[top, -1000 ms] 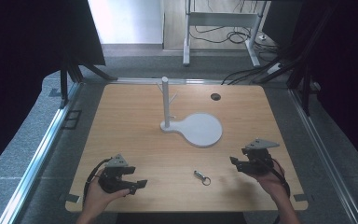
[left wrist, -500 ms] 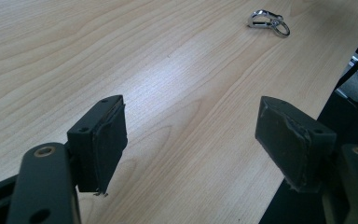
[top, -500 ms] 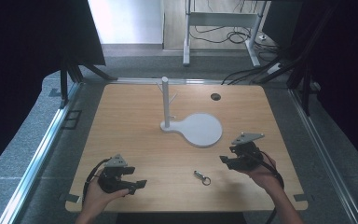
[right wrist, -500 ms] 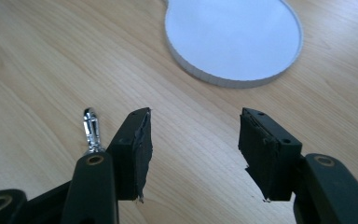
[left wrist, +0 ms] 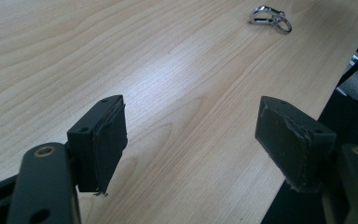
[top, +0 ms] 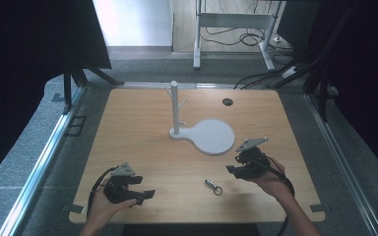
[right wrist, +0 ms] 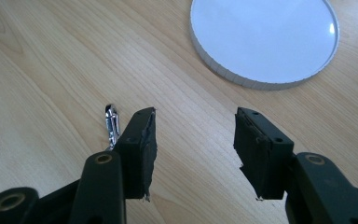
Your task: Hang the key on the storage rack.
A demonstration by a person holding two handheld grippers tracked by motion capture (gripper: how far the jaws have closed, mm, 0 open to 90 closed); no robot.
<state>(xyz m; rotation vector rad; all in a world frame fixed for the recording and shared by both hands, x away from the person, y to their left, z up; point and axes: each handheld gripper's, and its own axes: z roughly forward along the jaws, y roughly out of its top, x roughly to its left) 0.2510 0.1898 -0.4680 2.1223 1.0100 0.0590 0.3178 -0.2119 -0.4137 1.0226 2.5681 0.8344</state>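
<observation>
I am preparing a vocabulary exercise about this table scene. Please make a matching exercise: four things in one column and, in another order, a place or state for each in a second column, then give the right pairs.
Column one:
1. metal clip
2. white stand
3. left gripper
4. right gripper

Column two:
A. jaws apart and empty, at the near left of the table
B. lies flat on the wood between the two grippers
C. round base with an upright post, near the table's middle
D. jaws just been closing, nothing between them, beside the round base

Pairs: 1-B, 2-C, 3-A, 4-D
</observation>
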